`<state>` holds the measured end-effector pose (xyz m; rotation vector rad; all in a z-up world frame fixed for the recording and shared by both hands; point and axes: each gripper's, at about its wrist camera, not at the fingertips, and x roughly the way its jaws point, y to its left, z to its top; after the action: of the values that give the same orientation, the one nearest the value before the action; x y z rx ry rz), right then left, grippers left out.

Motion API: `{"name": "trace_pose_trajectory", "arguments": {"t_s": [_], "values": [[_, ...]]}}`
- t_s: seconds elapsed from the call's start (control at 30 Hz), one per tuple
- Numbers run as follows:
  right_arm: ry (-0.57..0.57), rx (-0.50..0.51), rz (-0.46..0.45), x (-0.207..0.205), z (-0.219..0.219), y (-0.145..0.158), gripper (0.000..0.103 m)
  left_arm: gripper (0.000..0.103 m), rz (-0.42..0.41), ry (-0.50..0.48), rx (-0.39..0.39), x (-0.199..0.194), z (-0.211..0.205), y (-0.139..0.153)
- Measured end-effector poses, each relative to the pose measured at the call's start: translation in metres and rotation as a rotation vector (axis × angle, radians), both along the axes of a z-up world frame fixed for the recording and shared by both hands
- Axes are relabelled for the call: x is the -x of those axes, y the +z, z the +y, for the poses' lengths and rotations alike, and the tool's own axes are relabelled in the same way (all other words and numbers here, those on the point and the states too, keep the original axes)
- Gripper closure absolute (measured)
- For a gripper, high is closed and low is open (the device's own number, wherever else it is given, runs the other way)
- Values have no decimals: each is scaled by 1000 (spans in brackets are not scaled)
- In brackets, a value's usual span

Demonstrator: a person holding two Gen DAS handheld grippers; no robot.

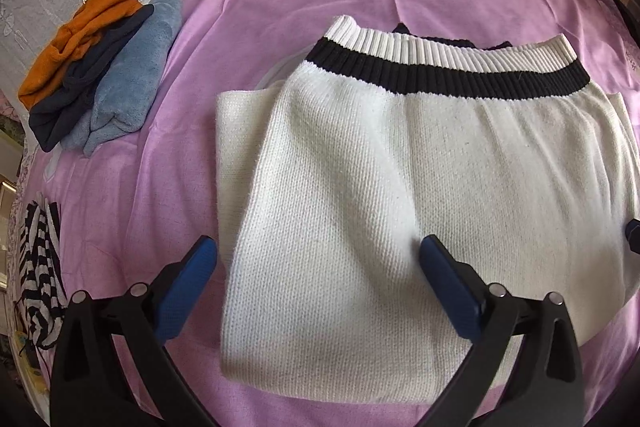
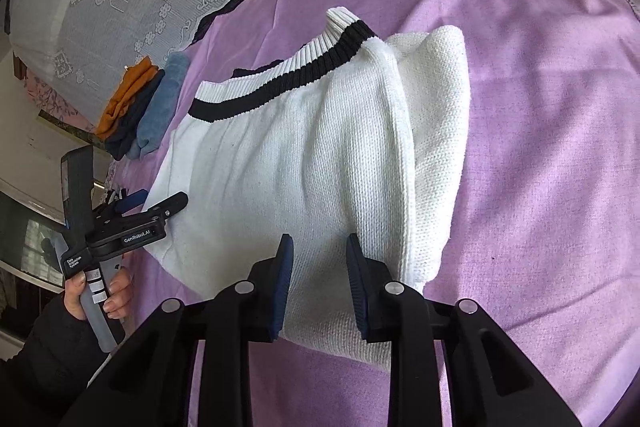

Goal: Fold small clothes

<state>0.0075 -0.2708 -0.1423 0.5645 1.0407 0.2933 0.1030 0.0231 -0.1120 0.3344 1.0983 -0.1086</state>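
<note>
Right now the white knit sweater (image 1: 400, 187) lies flat on the purple bed sheet (image 1: 300, 7), sides folded in, striped hem band (image 1: 440, 61) at the far end. Left tongs (image 1: 316, 279) spread wide over its near-left edge, gripping nothing; right tongs (image 2: 320, 283) partly open, straddling the near edge, not clamped yet. Best bet: pinch both near corners through all layers, lift evenly, fold toward the hem so the tucked sides don't slip.

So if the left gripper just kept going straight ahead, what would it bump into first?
Most likely the white sweater: the left gripper is open, its fingers point across the knit towards the striped waistband. Its height above the fabric is unclear.
</note>
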Motion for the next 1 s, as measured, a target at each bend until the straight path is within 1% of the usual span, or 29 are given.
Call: {"name": "trace_pose_trajectory", "arguments": {"t_s": [0.17, 0.23, 0.3, 0.47, 0.67, 0.83, 0.9, 0.97, 1.0], "values": [[-18, -6, -12, 6, -4, 8, 74, 4, -10, 2, -15, 8, 1, 8], [-23, 6, -38, 6, -5, 16, 69, 4, -19, -2, -19, 11, -1, 13], [-28, -2, -68, 2, -5, 25, 69, 4, -27, -8, -21, 12, -4, 17], [-8, -25, -115, -20, 0, 38, 69, 4, -37, -25, -22, 12, -20, 21], [27, -36, -155, -52, 12, 46, 69, 4, -17, -40, -46, 10, -39, 12], [45, -33, -147, -75, 15, 39, 69, 4, -3, -22, -56, 5, -43, 0], [42, -33, -127, -82, 13, 30, 69, 4, 6, -10, -47, 2, -42, -3], [34, -29, -92, -87, 9, 17, 66, 4, 20, 2, -33, -1, -39, -6], [32, -43, -77, -89, 6, 9, 66, 4, 26, 10, -24, -1, -39, -8]]}}
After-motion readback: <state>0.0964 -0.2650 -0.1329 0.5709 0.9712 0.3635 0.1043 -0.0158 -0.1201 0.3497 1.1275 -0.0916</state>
